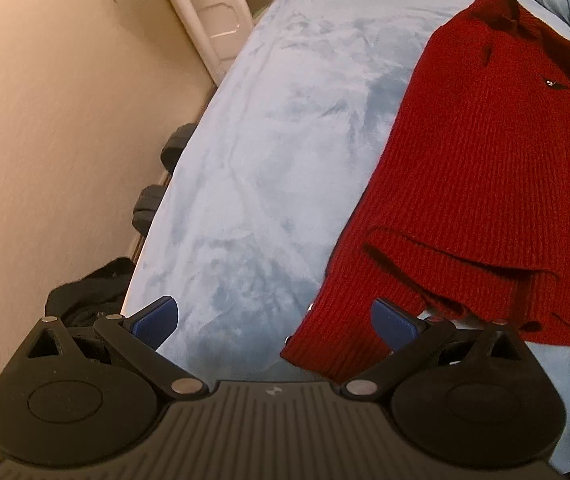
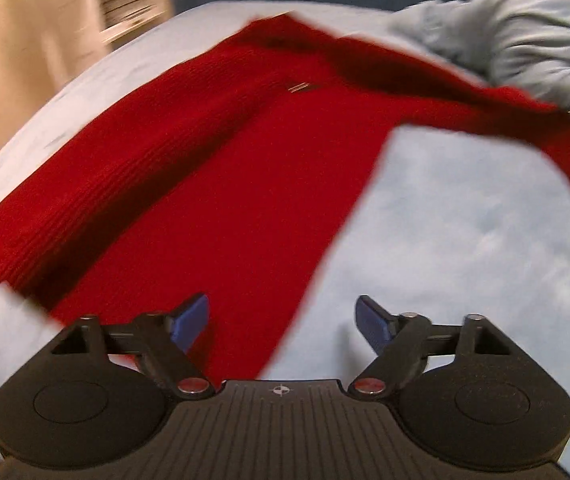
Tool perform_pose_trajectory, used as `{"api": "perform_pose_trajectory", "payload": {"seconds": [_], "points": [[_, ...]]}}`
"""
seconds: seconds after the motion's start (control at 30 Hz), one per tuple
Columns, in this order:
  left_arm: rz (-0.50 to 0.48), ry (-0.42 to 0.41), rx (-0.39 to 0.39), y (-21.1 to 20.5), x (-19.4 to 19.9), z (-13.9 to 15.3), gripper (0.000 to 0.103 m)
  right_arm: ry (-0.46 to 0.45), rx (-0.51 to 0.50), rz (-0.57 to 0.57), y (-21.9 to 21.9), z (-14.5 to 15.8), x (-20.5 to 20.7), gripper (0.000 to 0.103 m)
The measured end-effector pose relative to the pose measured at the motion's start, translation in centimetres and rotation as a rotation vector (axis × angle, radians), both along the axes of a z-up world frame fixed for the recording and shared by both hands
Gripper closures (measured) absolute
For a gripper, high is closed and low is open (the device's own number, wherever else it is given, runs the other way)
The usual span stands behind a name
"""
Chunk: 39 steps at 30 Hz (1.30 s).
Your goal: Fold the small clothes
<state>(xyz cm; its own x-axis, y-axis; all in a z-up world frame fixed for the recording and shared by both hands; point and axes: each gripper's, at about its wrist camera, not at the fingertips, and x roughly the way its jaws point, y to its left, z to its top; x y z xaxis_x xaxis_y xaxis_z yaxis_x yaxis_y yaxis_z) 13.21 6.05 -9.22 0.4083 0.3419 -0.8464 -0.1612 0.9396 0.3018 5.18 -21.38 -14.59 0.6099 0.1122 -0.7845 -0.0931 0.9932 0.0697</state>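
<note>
Left wrist view: the left gripper (image 1: 273, 322) stands wide apart and holds nothing. It hovers over the light blue blanket (image 1: 269, 168) at the bed's near edge. The red sweater (image 1: 485, 168) lies flat on the blanket to the right, one sleeve folded across its body, its hem corner reaching between the blue pads (image 1: 157, 322). Dark clothes (image 1: 89, 296) lie on the floor beside the beige wall (image 1: 53, 120). A white shelf (image 1: 213, 12) stands at the far end.

Right wrist view: blurred, so detail is uncertain. The right gripper (image 2: 283, 320) is spread wide and empty, above the sweater's (image 2: 225, 184) lower edge. A crumpled blue cover (image 2: 525, 44) lies beyond the sweater's outstretched sleeve.
</note>
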Motion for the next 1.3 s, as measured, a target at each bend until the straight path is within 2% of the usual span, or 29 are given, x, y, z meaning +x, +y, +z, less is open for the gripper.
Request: {"api": "perform_pose_trajectory", "payload": {"seconds": [0.07,0.13,0.17,0.2,0.23,0.27,0.37,0.47,0.5,0.53,0.57,0.67,0.73,0.83,0.9,0.93,0.97,1.0,1.03,1.1,1.13,1.17,1.2,1.23,1.3], "points": [[0.010,0.009,-0.008,0.5,-0.2,-0.3,0.000,0.045,0.001,0.048,1.7,-0.7,0.1,0.014],[0.011,0.014,-0.006,1.0,-0.4,-0.7,0.000,0.064,-0.062,0.114,3.6,-1.8,0.4,0.015],[0.006,0.015,-0.002,1.2,-0.4,-1.0,0.000,0.044,-0.108,0.134,4.2,-2.4,0.8,0.028],[0.003,0.023,0.009,1.3,-0.4,-1.3,0.000,0.016,-0.116,0.148,4.3,-2.6,1.0,0.065],[0.002,0.031,0.017,1.5,-0.3,-1.5,0.000,0.001,-0.109,0.144,3.8,-2.4,1.2,0.084],[-0.003,0.028,0.017,1.7,-0.3,-1.6,0.000,0.007,-0.122,0.112,3.4,-1.4,1.7,0.089],[-0.018,0.015,0.017,2.1,0.2,-2.1,0.000,-0.025,-0.058,-0.008,-1.0,2.0,1.5,0.090],[-0.041,0.014,0.008,2.0,1.7,-3.0,0.000,-0.059,-0.074,-0.151,-6.7,4.2,1.3,0.090],[-0.050,0.020,0.012,1.8,2.3,-3.4,0.000,-0.070,-0.127,-0.204,-8.2,4.4,1.2,0.090],[-0.064,0.025,0.013,1.4,2.9,-4.0,0.000,-0.072,-0.175,-0.257,-9.6,4.4,1.4,0.090],[-0.079,0.029,0.010,1.2,3.4,-4.3,0.000,-0.055,-0.179,-0.310,-11.1,4.2,1.9,0.090],[-0.130,0.044,-0.011,0.1,4.4,-5.3,0.000,0.010,-0.111,-0.446,-14.2,3.2,2.3,0.090],[-0.165,0.055,-0.010,-0.7,4.8,-6.2,0.000,0.034,-0.084,-0.464,-14.7,1.9,3.0,0.090],[-0.229,0.099,0.004,-1.7,5.7,-8.3,0.000,0.065,-0.099,-0.470,-13.9,1.3,3.2,0.089],[-0.236,0.092,-0.039,-1.7,6.4,-9.0,0.000,0.079,-0.078,-0.493,-14.8,0.6,3.4,0.089],[-0.230,0.089,-0.068,-1.3,6.9,-8.8,0.005,0.086,-0.064,-0.502,-14.7,0.3,3.6,0.089],[-0.235,0.071,-0.102,-1.1,7.1,-8.4,0.042,0.090,-0.056,-0.505,-14.6,0.3,3.6,0.088],[-0.260,0.047,-0.142,-0.9,7.4,-7.8,0.071,0.088,-0.056,-0.503,-14.9,0.1,3.7,0.088],[-0.279,0.035,-0.119,-1.0,8.0,-7.2,0.088,0.083,-0.059,-0.497,-14.7,0.3,3.6,0.088],[-0.273,-0.018,0.027,-0.4,10.0,-6.7,0.097,0.072,-0.060,-0.488,-15.2,0.0,4.1,0.088],[-0.230,-0.054,0.126,0.6,11.8,-6.2,0.103,0.061,-0.060,-0.490,-15.4,0.3,4.0,0.088],[-0.177,-0.088,0.193,1.9,13.6,-5.5,0.103,0.043,-0.062,-0.501,-15.7,0.7,3.8,0.088],[-0.123,-0.114,0.210,3.3,15.3,-4.4,0.103,0.016,-0.059,-0.514,-15.9,1.4,3.5,0.088],[-0.075,-0.131,0.170,4.8,16.7,-3.0,0.103,-0.008,-0.042,-0.530,-16.3,2.0,3.3,0.088],[-0.068,-0.175,0.022,6.0,17.5,-0.3,0.090,-0.035,0.007,-0.541,-17.1,2.8,3.3,0.088]]}}
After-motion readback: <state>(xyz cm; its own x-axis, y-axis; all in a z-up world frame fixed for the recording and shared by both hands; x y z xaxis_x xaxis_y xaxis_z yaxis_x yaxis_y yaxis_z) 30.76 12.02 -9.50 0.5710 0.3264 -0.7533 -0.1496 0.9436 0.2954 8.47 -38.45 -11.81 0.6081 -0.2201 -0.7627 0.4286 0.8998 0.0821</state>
